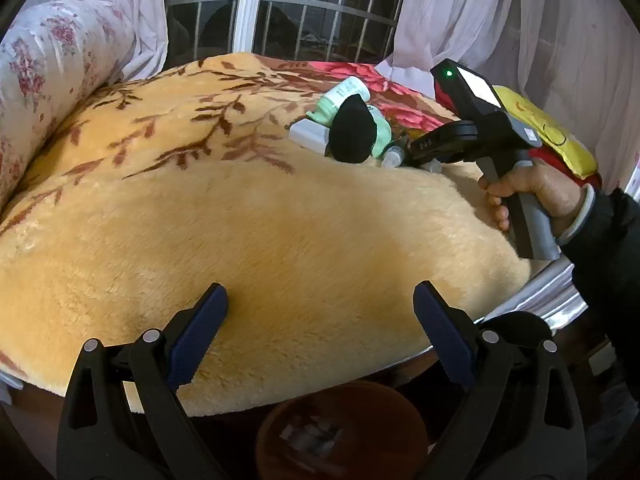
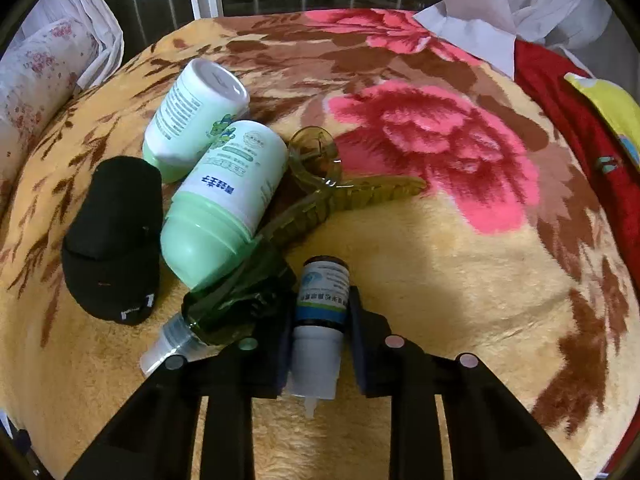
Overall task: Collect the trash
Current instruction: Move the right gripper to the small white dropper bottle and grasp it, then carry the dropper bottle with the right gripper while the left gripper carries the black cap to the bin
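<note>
blanket — plush yellow, brown leaf sprigs, pink flowers | rolled floral quilt at its left edge | barred window behind, dark outside | sheer curtains on both sides | red cloth — far right, touching blanket

The left-wrist camera looks across the yellow blanket from the bed's edge; the right-wrist camera peers steeply down, close over the green bottles, seen by both.
</note>
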A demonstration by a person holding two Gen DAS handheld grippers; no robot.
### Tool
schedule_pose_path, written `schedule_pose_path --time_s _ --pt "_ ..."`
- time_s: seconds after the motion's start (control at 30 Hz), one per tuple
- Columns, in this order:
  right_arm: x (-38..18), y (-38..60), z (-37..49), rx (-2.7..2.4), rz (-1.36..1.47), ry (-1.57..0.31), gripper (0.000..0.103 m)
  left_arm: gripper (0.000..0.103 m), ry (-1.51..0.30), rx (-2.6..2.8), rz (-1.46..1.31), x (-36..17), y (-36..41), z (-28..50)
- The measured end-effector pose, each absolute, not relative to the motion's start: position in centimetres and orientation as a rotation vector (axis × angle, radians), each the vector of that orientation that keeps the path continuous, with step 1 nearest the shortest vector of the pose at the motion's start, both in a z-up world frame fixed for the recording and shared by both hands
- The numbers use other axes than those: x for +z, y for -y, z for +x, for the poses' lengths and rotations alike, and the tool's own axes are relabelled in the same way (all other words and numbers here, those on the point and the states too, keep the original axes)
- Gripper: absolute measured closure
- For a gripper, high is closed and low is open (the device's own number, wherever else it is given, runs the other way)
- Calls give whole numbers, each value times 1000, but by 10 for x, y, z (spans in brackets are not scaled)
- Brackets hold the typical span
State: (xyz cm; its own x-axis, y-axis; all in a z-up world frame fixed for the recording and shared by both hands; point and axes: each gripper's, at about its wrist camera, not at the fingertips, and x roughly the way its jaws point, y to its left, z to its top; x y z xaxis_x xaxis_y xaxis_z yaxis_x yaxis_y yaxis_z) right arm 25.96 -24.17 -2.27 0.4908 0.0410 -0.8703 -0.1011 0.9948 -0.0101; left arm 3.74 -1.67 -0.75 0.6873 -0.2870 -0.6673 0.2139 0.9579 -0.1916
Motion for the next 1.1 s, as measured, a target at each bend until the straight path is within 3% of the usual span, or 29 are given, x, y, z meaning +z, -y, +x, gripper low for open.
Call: schedule_pose_path --time_s 0.33,0.53,1.0,1.1 --pt "2 287 205 162 130 -946 80 11 -784 -335 -85 12 32 78" --pt "19 310 163 190 209 -844 80 11 -807 -325 -65 28 55 146" --pt "-3 329 134 234 311 -834 79 12 -884 -337 148 3 115 243" --pt "-5 329 134 231 315 -829 79 41 -915 -324 133 -3 113 252"
